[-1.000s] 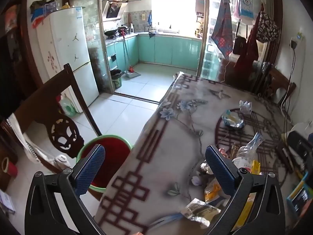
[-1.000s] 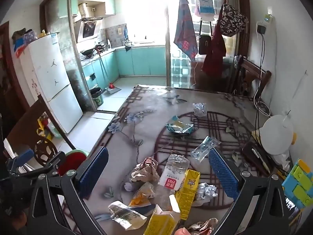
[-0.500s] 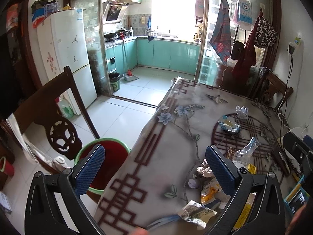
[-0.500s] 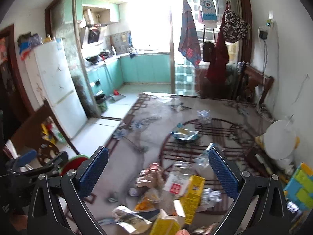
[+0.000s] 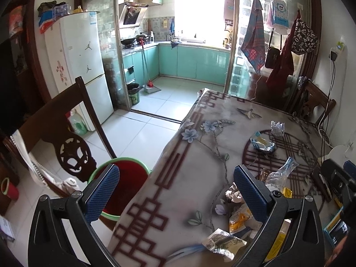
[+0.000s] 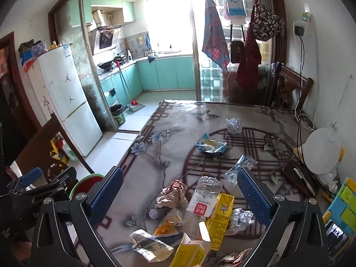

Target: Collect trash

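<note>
Trash heaped under the right gripper, bin off the table's left edge

Litter crowds the near end of the table [image 6: 178, 115]: a flattened clear bottle [image 6: 203, 200], a yellow carton [image 6: 219, 217], crumpled paper [image 6: 172, 197], and an orange wrapper [image 6: 168, 222]. The right gripper [image 6: 180, 197] hovers directly above this heap, jaws spread wide and holding nothing. The bottle lies between its fingers, long axis running roughly 12 to 6 o'clock, in line with the jaws' opening, so a straight drop would probably straddle it.

The left gripper [image 5: 174, 192] is equally wide open and empty, poised over the table's edge. From it the heap lies at about 4 o'clock, partly hidden by its right finger, while the green-rimmed bin [image 5: 124, 171] sits on the floor at about 9 o'clock, just beside the table. The right gripper looks nearer the trash; the left is nearer the bin.
</note>
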The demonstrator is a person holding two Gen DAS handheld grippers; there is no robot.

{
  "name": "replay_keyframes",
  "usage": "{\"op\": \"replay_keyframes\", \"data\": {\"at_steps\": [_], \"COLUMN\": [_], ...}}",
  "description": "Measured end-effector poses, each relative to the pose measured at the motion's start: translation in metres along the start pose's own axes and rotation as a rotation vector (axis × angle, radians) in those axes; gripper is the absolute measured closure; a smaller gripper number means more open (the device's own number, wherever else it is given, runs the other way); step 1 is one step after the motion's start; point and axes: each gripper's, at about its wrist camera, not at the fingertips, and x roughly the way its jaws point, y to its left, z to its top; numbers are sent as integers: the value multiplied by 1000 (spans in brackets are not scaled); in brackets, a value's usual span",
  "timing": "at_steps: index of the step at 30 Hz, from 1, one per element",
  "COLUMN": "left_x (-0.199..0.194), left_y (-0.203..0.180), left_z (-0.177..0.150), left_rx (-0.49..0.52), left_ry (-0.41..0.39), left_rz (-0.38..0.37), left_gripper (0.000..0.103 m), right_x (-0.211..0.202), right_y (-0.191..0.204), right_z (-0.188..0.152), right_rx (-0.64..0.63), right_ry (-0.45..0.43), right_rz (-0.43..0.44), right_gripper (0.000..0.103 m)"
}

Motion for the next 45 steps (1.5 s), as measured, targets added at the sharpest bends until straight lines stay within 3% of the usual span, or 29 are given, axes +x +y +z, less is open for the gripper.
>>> {"op": "replay_keyframes", "data": {"at_steps": [45], "left_x": [4], "left_y": [-5], "left_z": [0], "left_rx": [16], "left_ry": [-3], "left_rz": [14], "left_gripper": [0], "right_x": [5], "right_y": [-22], "right_z": [0], "right_rx": [17], "right_ry": [-14], "right_rz": [-41], "right_gripper": [0]}}
